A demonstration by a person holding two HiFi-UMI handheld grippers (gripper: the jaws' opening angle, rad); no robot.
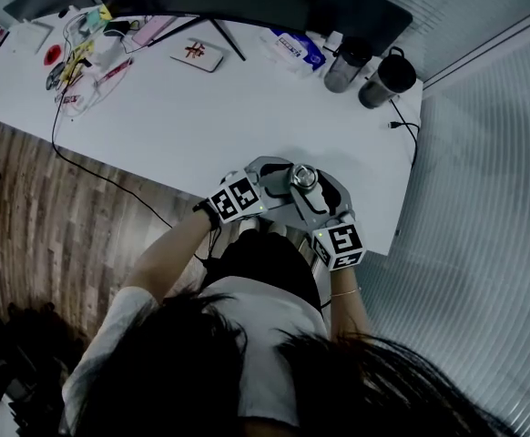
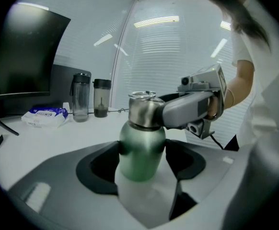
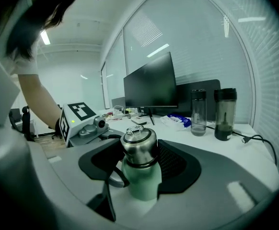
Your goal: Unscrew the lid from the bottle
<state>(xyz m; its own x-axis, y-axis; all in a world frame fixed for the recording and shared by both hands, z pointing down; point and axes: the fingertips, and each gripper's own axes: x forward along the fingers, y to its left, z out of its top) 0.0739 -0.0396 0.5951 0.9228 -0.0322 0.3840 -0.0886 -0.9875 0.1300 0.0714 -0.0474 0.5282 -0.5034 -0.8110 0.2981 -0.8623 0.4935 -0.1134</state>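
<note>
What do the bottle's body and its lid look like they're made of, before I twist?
Bottle body: probably metal under a matte green paint or powder coat, since its highlights are soft and dull. Lid: looks like bare brushed stainless steel, silver with streaky, brighter reflections. Neither shows any see-through plastic look, but the coating hides the body's base material.

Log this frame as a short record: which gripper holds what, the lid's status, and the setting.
left gripper: shut on the green body of the bottle
right gripper: shut on the lid
lid: steel, still on the bottle
bottle: upright, at the near edge of the table
contact with table: cannot tell
background: monitor, two tumblers at the far side
</note>
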